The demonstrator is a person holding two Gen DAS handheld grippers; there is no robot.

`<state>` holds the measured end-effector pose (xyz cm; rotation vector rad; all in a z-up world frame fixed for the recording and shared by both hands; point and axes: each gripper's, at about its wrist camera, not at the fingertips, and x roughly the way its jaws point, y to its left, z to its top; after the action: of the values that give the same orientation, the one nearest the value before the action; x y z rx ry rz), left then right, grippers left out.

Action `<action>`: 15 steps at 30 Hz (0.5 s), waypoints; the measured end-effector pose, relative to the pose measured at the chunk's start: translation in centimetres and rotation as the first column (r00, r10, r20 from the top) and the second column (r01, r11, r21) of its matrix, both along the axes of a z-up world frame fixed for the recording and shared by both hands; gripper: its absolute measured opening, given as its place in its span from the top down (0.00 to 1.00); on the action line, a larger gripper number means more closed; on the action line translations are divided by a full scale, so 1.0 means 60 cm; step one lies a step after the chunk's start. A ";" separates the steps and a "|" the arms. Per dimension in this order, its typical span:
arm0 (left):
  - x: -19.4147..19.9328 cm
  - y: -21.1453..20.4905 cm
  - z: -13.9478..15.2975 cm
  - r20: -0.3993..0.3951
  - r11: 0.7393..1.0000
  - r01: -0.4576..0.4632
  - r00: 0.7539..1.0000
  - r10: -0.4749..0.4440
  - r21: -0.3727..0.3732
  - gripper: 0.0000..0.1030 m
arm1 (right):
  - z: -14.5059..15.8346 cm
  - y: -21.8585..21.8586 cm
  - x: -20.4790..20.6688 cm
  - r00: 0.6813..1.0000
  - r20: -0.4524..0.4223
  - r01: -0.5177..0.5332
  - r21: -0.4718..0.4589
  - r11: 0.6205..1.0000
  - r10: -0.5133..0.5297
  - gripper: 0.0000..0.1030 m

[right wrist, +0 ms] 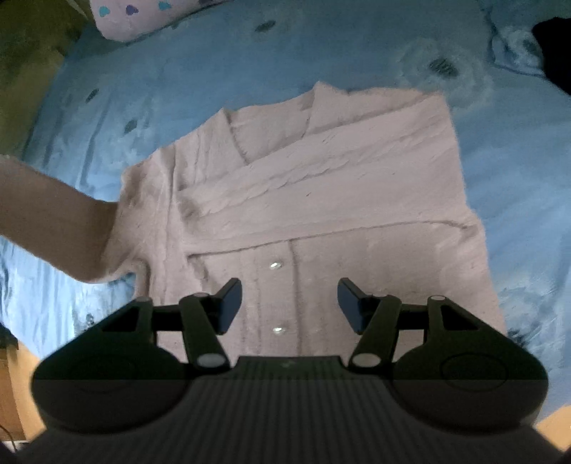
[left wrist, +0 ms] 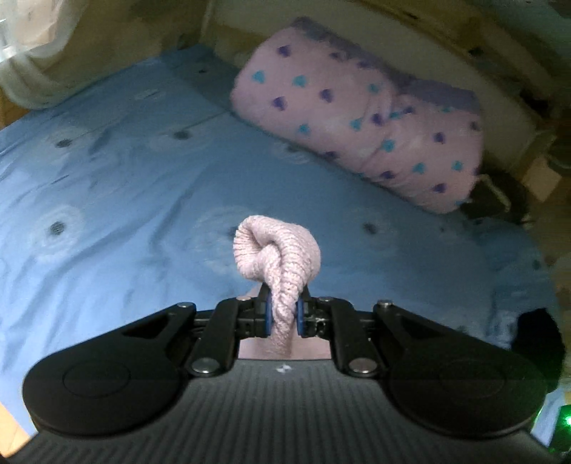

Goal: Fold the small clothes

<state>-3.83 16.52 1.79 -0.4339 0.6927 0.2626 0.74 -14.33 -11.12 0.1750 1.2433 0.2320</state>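
A pale pink knitted cardigan [right wrist: 321, 200] lies flat on the blue bed sheet [right wrist: 249, 53], one sleeve folded across its chest and its buttons [right wrist: 274, 265] facing up. My right gripper [right wrist: 289, 299] hovers open just over the button band, with nothing between its fingers. The other sleeve [right wrist: 53, 221] stretches off to the left, raised and blurred. In the left wrist view my left gripper [left wrist: 284, 303] is shut on that sleeve's cuff [left wrist: 276, 250], which bunches up above the blue pads, well over the sheet [left wrist: 125, 178].
A rolled pink blanket with blue and purple hearts [left wrist: 357, 117] lies at the head of the bed, its corner [right wrist: 142, 14] showing in the right wrist view. A dark object [right wrist: 553, 46] sits on the sheet at the right. A white curtain [left wrist: 32, 53] hangs at the far left.
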 end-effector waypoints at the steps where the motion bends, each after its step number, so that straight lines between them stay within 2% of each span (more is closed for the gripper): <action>1: 0.005 -0.025 0.011 0.011 1.000 0.017 1.000 -0.017 0.004 0.86 | 0.005 -0.009 0.001 1.000 0.003 0.012 0.006 1.000 -0.012 0.41; 7: 0.047 -0.166 0.029 0.015 0.989 0.141 0.990 -0.141 -0.053 0.86 | 0.038 -0.061 0.006 0.999 0.027 0.036 0.021 0.999 -0.037 0.41; 11: 0.080 -0.257 0.012 -0.012 0.973 0.228 0.973 -0.229 -0.042 0.86 | 0.057 -0.094 0.006 0.998 0.035 0.043 0.026 0.999 -0.043 0.41; 15: 0.120 -0.317 -0.018 -0.041 0.966 0.252 0.966 -0.254 -0.060 0.86 | 0.073 -0.129 0.007 0.998 0.053 0.033 0.008 0.999 -0.033 0.41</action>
<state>3.34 -2.48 0.72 -0.3869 0.7964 0.0125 1.16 -22.09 -6.76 0.1944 1.1866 0.2113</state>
